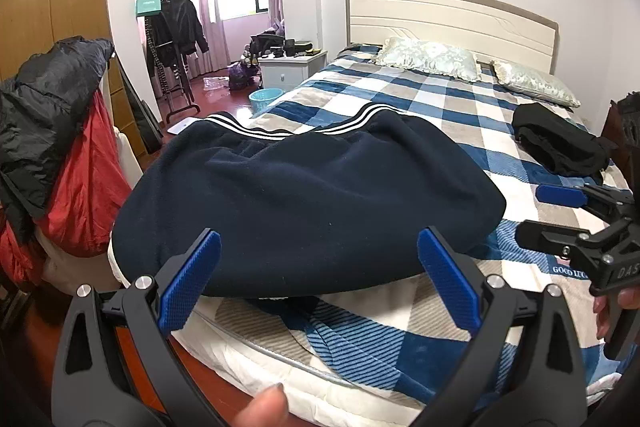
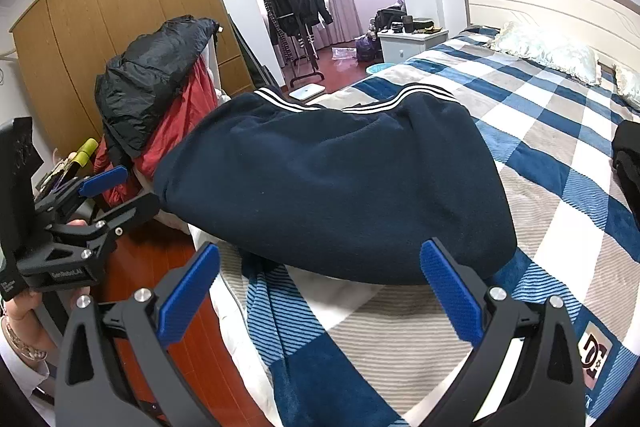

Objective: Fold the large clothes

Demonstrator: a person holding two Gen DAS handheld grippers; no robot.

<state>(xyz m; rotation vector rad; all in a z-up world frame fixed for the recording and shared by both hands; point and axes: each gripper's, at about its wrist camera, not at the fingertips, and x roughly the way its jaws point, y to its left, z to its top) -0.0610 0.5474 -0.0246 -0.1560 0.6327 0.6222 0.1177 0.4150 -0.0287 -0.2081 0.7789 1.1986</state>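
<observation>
The left gripper is hovering over the foot corner of the bed, its blue-padded fingers spread wide with nothing between them. A fingertip of the person's hand is showing at the bottom edge of that view. The right gripper is hanging just beside it, over the same end of the bed, its fingers equally spread and holding nothing; it is also showing from the side at the right edge of the left wrist view, with a hand around its handle.

Just beyond both sets of fingertips, the dark navy garment is lying folded in a broad mound on the plaid blanket, near the foot corner of the bed, with its white-striped band at the far edge. Neither gripper is touching it.

Off the bed's near side, a pile of black and red jackets is sitting draped over something beside the wooden wardrobe. Farther up the blanket on the right, well apart from the navy garment, a black piece of clothing is lying bunched. Two pale pillows are resting against the headboard. Beyond the bed, a white nightstand is standing, a light blue basin is sitting on the red floor, and a black jacket is hanging on a rack near the curtained window.
</observation>
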